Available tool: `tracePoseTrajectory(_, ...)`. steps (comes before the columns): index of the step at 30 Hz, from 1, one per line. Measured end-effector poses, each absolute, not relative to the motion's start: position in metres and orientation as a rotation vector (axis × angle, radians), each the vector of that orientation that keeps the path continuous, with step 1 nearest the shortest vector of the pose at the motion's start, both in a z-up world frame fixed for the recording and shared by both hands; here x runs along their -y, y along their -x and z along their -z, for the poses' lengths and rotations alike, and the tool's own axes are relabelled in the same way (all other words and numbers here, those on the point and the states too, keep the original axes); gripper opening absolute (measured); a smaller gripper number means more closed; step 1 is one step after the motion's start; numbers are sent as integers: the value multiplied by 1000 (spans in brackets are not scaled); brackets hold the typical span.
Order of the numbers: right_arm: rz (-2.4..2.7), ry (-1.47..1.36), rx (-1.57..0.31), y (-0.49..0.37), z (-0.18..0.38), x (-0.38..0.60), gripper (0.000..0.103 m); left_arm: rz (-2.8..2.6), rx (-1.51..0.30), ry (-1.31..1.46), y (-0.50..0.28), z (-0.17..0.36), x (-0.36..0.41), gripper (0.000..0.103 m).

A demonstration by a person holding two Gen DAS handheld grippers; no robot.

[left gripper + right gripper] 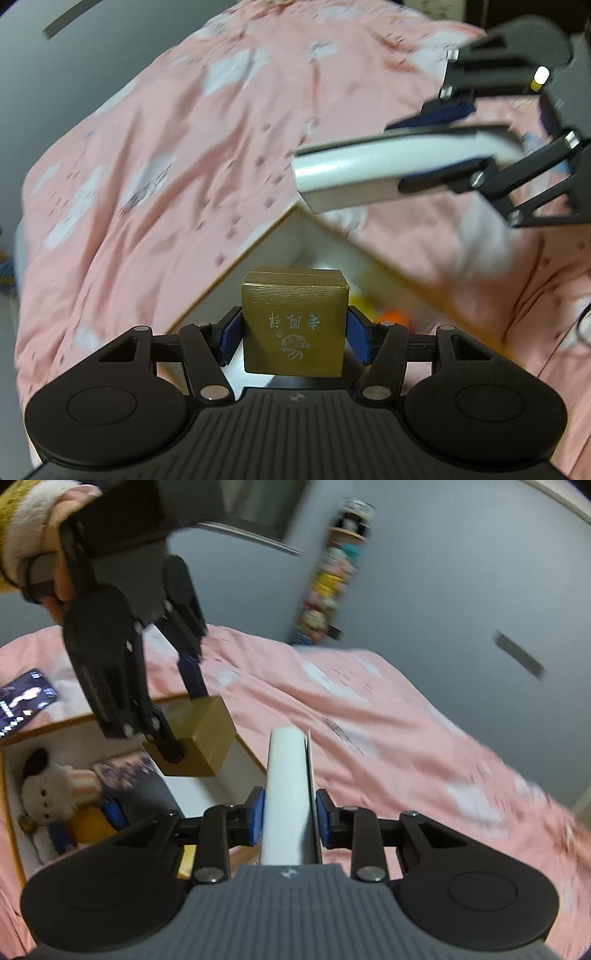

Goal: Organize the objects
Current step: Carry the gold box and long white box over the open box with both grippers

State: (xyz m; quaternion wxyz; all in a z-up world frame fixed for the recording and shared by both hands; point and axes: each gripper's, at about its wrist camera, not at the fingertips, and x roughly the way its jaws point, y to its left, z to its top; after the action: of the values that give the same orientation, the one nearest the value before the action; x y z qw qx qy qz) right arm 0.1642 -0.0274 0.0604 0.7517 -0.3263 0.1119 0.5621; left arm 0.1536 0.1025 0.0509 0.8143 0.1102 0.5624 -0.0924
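A small gold box with printed characters is held between the blue pads of my left gripper, which is shut on it above an open storage box. In the right wrist view the same gold box hangs in the left gripper over the storage box's corner. My right gripper is shut on a flat white box with a rounded edge, held up over the bed. From the left wrist view, this white box and the right gripper are at the upper right.
The storage box sits on a pink patterned bedspread and holds a white plush toy, a dark flat item and small coloured things. A lit phone lies on the bed at far left. A person's hand grips the left tool. Grey wall behind.
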Motion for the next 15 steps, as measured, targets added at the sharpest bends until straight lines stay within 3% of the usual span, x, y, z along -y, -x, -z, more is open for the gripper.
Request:
tracePoseTrajectory(7, -1365, 870, -126, -134, -55, -36, 31, 160, -1262, -231, -123, -42, -130, 67)
tracePoseTrajectory(15, -1458, 1261, 67, -125, -3, -78, 31, 180, -1285, -186, -114, -31, -141, 67)
